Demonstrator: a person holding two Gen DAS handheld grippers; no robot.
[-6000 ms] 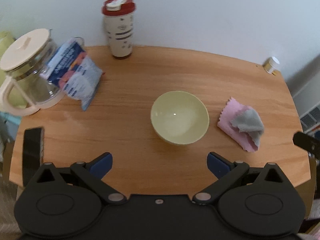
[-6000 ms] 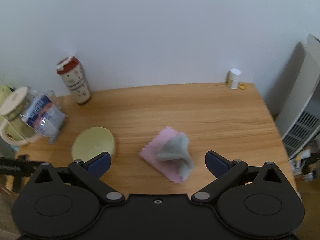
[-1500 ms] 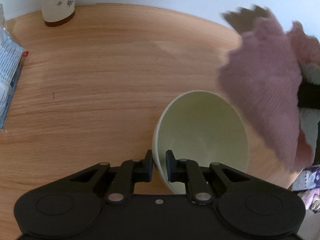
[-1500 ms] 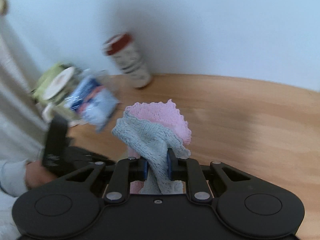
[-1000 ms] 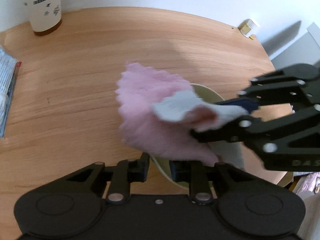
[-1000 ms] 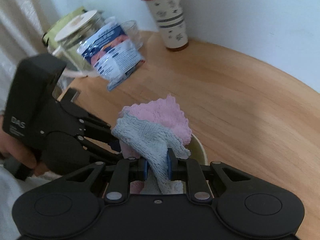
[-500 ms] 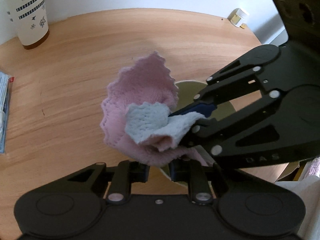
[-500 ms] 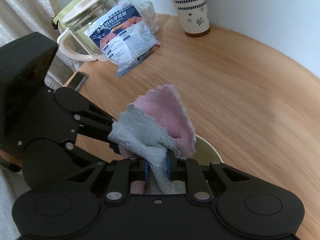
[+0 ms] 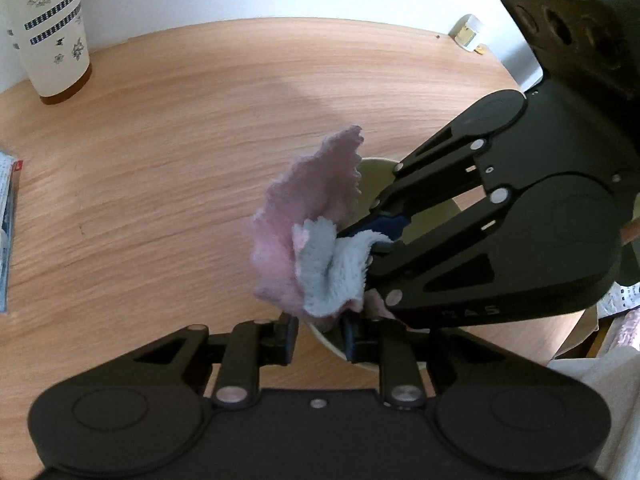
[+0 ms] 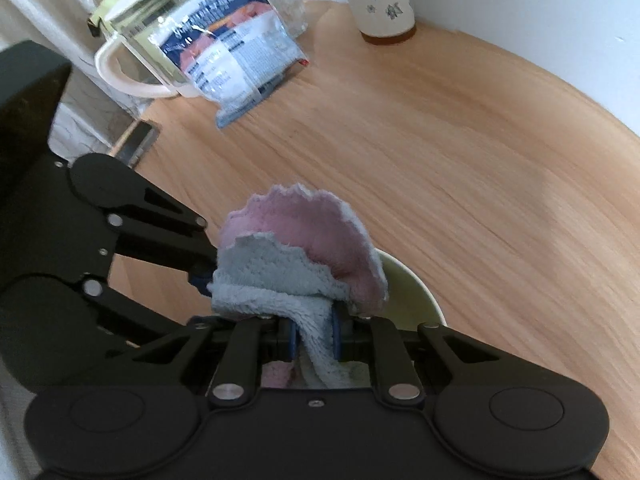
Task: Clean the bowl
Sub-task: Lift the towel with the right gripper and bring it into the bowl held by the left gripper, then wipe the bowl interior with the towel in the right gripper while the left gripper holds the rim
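Note:
My left gripper (image 9: 318,338) is shut on the near rim of a pale green bowl (image 9: 374,170), which is mostly hidden behind the cloth and the right gripper. My right gripper (image 10: 314,338) is shut on a pink and grey cloth (image 10: 300,256) and pushes it down into the bowl (image 10: 412,296). In the left wrist view the cloth (image 9: 312,240) bulges over the bowl's left rim, with the right gripper (image 9: 376,236) reaching in from the right. The left gripper's body (image 10: 100,248) fills the left of the right wrist view.
On the wooden table (image 9: 180,120) stand a patterned cup (image 9: 48,32), a glass pitcher (image 10: 144,40) with a blue snack packet (image 10: 236,60) leaning on it, a black phone (image 10: 136,142) at the left edge, and a small jar (image 9: 466,32) at the far right.
The right gripper has pressed the cloth lower and deeper into the bowl. The left gripper keeps its hold on the rim.

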